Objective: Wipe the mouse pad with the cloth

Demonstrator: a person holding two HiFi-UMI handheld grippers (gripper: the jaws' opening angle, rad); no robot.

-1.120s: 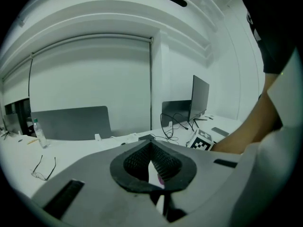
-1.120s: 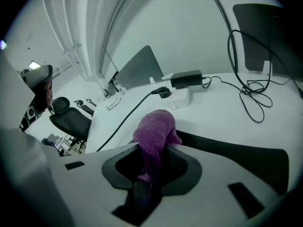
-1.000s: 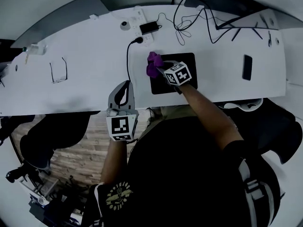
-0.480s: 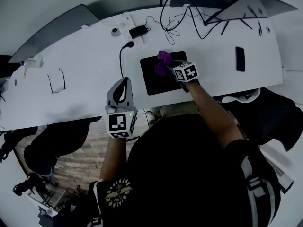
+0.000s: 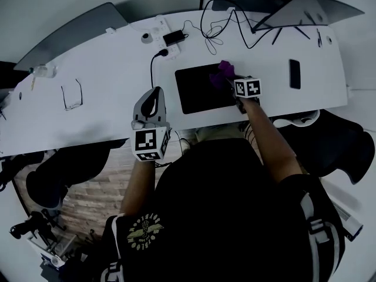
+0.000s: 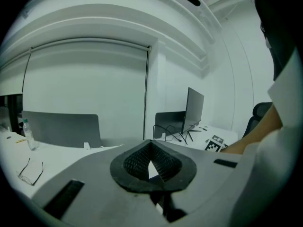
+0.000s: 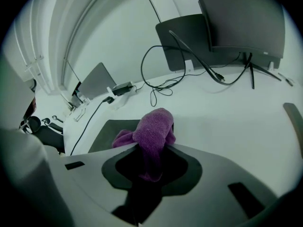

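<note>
The black mouse pad (image 5: 200,90) lies on the white desk (image 5: 106,81) near its front edge. A purple cloth (image 5: 223,73) sits bunched over the pad's far right corner, and my right gripper (image 5: 231,80) is shut on it. In the right gripper view the cloth (image 7: 152,135) bulges out between the jaws, with the pad (image 7: 108,135) to the left beneath it. My left gripper (image 5: 154,98) hovers at the desk's front edge, left of the pad. Its jaws (image 6: 150,151) are shut with nothing in them.
Glasses (image 5: 71,94) and a bottle (image 5: 44,71) lie at the desk's left. A power strip (image 5: 164,37), charger and tangled cables (image 5: 214,34) lie behind the pad. A phone (image 5: 294,73) rests to the right, below a monitor (image 5: 282,7). An office chair (image 5: 346,151) stands at the right.
My right gripper has carried the cloth across the pad from its left corner to its right corner. The left gripper has stayed by the desk's front edge.
</note>
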